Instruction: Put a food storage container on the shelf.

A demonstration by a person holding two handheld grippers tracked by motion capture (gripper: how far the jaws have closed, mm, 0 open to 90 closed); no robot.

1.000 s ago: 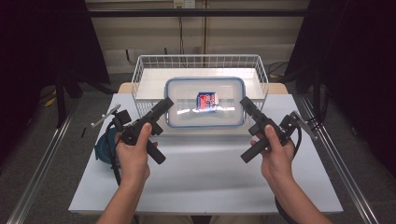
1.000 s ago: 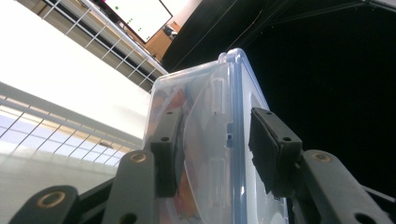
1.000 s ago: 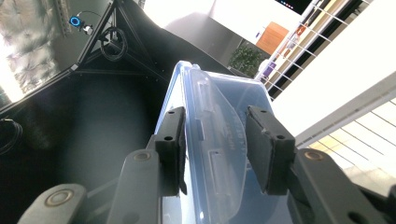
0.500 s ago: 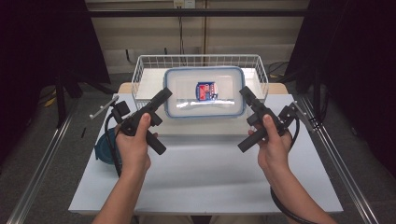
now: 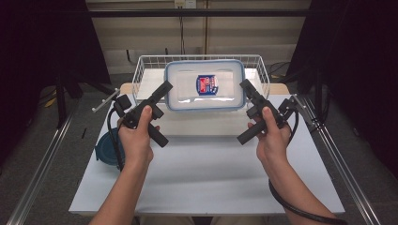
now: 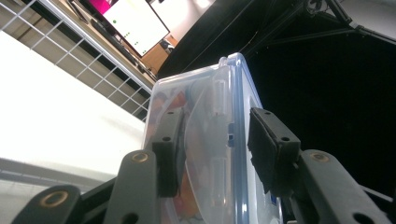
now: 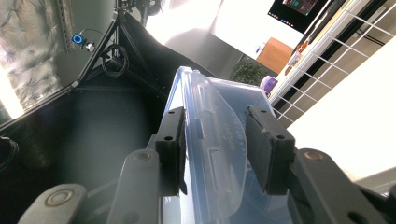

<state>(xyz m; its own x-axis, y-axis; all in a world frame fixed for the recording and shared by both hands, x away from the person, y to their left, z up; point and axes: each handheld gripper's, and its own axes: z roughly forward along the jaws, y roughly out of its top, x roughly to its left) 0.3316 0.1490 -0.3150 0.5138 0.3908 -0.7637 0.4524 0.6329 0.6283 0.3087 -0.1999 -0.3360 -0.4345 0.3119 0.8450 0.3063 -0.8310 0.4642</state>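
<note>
1. Teal object (image 5: 105, 149): lies at the counter's (image 5: 211, 173) left edge, partly hidden by the left forearm.
2. Left claw (image 5: 165, 87): clamped on the container's left end, one pad under the base, one over the lid rim.
3. Plastic container (image 5: 204, 85): clear, blue-rimmed, lidded box with a red-and-blue label, carried level above the near side of the wire basket (image 5: 141, 72). Judged rigid but smooth and slippery, fairly light; best gripped at both short ends across the rim.
4. Right claw (image 5: 244, 85): closed likewise on the right end.
</note>
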